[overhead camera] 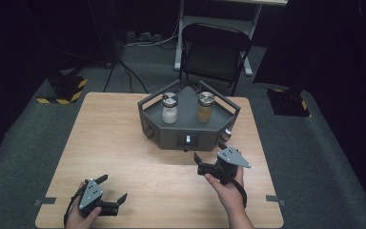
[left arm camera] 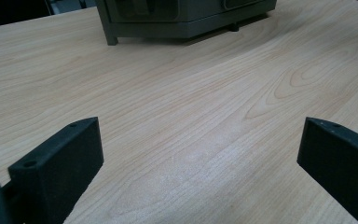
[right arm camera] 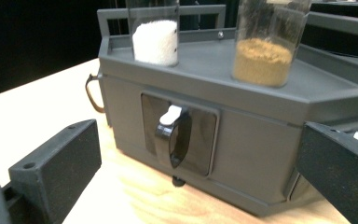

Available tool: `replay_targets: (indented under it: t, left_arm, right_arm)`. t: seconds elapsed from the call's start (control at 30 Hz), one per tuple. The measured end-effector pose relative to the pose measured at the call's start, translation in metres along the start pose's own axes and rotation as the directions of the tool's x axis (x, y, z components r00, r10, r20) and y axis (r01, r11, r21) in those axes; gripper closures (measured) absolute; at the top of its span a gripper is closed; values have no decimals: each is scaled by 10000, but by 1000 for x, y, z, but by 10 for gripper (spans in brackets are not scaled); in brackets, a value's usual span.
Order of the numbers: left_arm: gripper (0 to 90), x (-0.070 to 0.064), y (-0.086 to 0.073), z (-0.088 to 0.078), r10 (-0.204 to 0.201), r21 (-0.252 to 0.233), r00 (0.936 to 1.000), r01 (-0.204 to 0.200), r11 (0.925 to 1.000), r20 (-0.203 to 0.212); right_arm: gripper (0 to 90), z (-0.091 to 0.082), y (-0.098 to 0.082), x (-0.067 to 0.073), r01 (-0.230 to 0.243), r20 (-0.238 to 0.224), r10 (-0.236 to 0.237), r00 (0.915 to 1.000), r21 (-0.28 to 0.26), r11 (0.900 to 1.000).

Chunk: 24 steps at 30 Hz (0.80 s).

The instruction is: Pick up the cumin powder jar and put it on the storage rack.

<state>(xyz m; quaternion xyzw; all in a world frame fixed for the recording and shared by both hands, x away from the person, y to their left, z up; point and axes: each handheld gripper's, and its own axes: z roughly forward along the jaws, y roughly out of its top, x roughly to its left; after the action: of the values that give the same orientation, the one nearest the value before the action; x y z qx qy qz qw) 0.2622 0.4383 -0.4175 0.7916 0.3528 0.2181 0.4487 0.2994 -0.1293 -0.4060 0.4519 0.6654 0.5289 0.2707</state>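
Observation:
A dark grey box [overhead camera: 171,131] with angled sides stands at the back middle of the wooden table [overhead camera: 114,143]. On its top stand a jar of white powder [overhead camera: 169,109] and a jar of brown powder [overhead camera: 205,107], both with metal lids. A small black handle with a white tip [overhead camera: 188,140] sits in the box's front panel. My right gripper [overhead camera: 209,151] is open just in front of that panel, touching nothing. In the right gripper view the handle [right arm camera: 172,135] lies between the spread jaws, under the white jar [right arm camera: 154,39] and the brown jar [right arm camera: 263,51]. My left gripper [overhead camera: 113,188] rests open near the table's front left corner.
A black folding chair [overhead camera: 217,50] stands behind the table. Bare wood [left arm camera: 191,107] stretches from the left gripper [left arm camera: 200,140] to the box [left arm camera: 182,18]. Grey tape marks [overhead camera: 45,201] lie on the carpet by both front corners. Stand bases with yellow-black tape [overhead camera: 66,90] flank the table.

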Motion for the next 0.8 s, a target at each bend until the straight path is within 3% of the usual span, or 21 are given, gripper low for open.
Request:
replay_targets:
  t: [0.3,0.8]
  left_arm:
    - [6,0,0,0,50,11,10000,-50,10000,-1]
    - [6,-2,1,0,142,46,9999,-142,9999,-6]
  right_arm:
    - [4,-8,-17,6,227,-111,-222,9997,389,9990]
    - [4,-16,-44,10,187,-252,-163,9995,990,9949]
